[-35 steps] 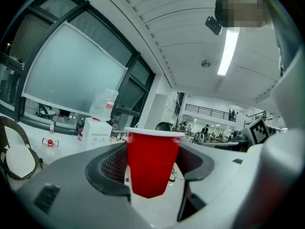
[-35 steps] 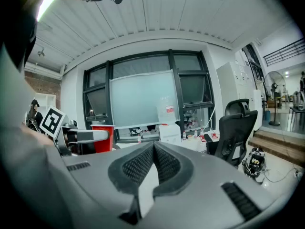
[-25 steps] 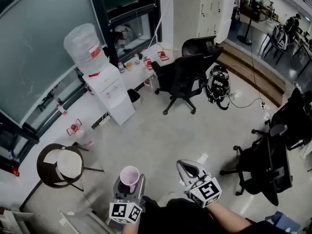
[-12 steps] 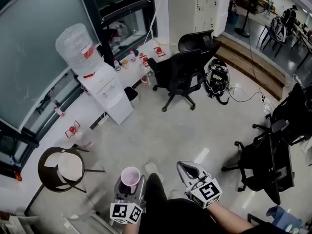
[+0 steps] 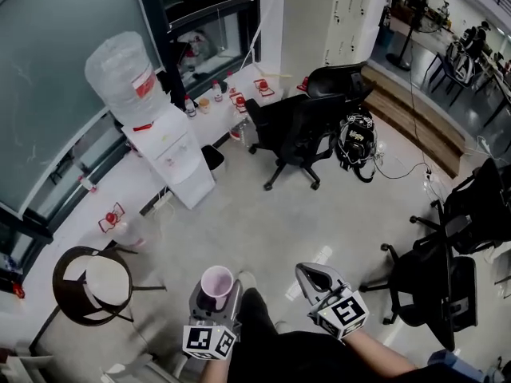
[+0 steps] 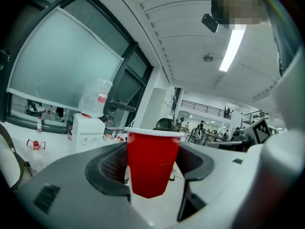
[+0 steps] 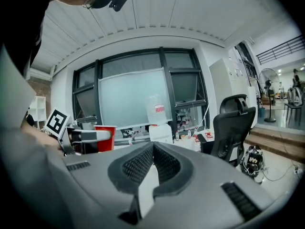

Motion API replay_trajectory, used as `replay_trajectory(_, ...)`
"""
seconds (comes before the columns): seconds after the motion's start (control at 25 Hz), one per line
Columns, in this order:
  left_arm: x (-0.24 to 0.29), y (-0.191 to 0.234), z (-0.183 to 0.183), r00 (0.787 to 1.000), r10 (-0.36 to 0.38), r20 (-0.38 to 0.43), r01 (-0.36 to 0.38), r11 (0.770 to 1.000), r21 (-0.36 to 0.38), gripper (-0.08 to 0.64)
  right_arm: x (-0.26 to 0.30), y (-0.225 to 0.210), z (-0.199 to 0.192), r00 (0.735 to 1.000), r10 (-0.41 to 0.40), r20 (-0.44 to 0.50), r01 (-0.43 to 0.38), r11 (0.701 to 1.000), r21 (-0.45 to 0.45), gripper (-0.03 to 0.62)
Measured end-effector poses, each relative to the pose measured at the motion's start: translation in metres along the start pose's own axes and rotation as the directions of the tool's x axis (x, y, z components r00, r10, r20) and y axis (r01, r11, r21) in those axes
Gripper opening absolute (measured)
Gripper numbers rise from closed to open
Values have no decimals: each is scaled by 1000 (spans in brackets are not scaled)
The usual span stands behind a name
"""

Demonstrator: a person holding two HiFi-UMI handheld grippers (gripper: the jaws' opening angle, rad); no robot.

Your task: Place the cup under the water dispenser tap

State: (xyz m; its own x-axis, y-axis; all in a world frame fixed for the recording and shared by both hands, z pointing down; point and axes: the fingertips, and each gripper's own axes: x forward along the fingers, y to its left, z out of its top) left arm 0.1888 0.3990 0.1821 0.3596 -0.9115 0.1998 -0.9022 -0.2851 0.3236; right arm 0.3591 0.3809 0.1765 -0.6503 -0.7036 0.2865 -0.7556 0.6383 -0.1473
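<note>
The left gripper [image 5: 214, 294] holds the cup [image 6: 151, 161] upright in its jaws, at the bottom. The dispenser [image 5: 172, 154] is far off, upper left. The right gripper [image 5: 308, 271] has its jaws together, empty.

— Where do the cameras sit?
— One on my head looks steeply down past my left tongs [image 5: 215, 287] and right tongs [image 5: 310, 274]. One rides each pair, looking almost level along its jaws from close behind.
— What do they share?
— All three catch the distant water dispenser [image 5: 172, 154].
</note>
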Motion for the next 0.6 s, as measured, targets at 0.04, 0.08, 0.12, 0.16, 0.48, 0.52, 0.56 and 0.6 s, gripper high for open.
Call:
replay_trajectory(0.04, 10, 9, 3, 1000, 0, -1, 0, 1000, -2, 296, 12, -5, 4, 1000, -6, -3, 6, 1000, -4, -2)
replay_trajectory(0.08, 20, 19, 8, 1000, 1, 0, -1, 1000, -6, 297, 25, -11, 9, 1000, -12, -5, 12, 1000, -5, -2)
replay_trajectory(0.12, 28, 30, 15, 1000, 4, 5, -4, 1000, -13, 296, 39, -16, 13, 1000, -14, -8, 14, 1000, -5, -3)
replay_trajectory(0.16, 35, 41, 23, 1000, 8, 16, -8, 1000, -24, 296, 53, -20, 17, 1000, -12, -13, 12, 1000, -3, -2)
replay_trajectory(0.48, 64, 162, 81, 988, 135, 73, -132, 990, -49, 298, 171, -26, 48, 994, 80, -71, -81, 997, -7, -2)
replay_trajectory(0.52, 69, 173, 88, 986, 145, 81, -142, 989, -41, 298, 181, -28, 53, 993, 85, -81, -86, 996, -9, -2)
replay_trajectory(0.56, 74, 182, 97, 984, 152, 88, -150, 988, -30, 298, 191, -29, 57, 992, 89, -92, -91, 996, -15, -3)
replay_trajectory(0.6, 80, 189, 105, 984, 155, 94, -154, 988, -16, 298, 201, -30, 61, 990, 93, -104, -96, 995, -24, -2)
